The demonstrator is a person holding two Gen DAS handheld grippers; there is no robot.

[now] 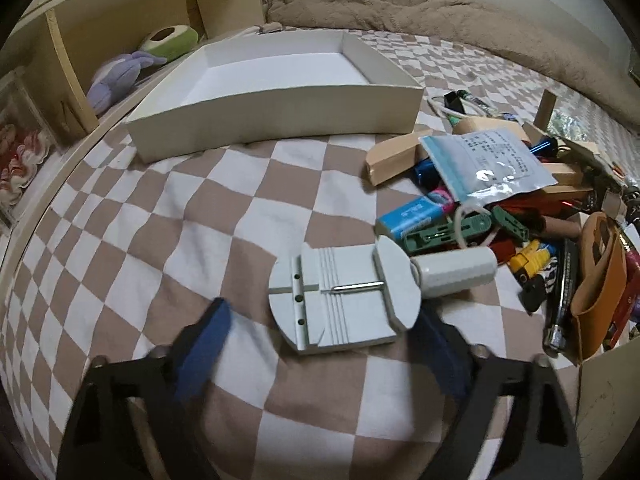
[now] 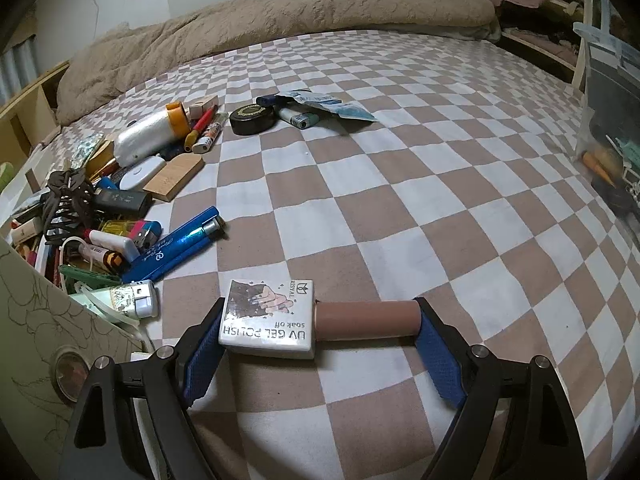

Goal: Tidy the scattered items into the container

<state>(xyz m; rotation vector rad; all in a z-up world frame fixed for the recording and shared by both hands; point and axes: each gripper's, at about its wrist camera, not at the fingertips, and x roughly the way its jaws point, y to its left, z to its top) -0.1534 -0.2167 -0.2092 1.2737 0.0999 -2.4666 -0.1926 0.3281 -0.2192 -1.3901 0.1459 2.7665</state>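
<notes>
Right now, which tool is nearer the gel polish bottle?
Right. The right tool straddles the gel polish bottle, pads at both ends. The left tool is at the grey jig instead.

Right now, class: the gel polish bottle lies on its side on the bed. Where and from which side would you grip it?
Grip the gel polish bottle end to end, from above: one pad on the flat base of its white square body, the other on the tip of the brown cap. It lies flat across the right tool, whose pads already meet both ends.

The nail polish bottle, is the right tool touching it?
Touching. The right wrist view shows the nail polish bottle spanning the right tool, both blue pads pressed against its ends.
</notes>
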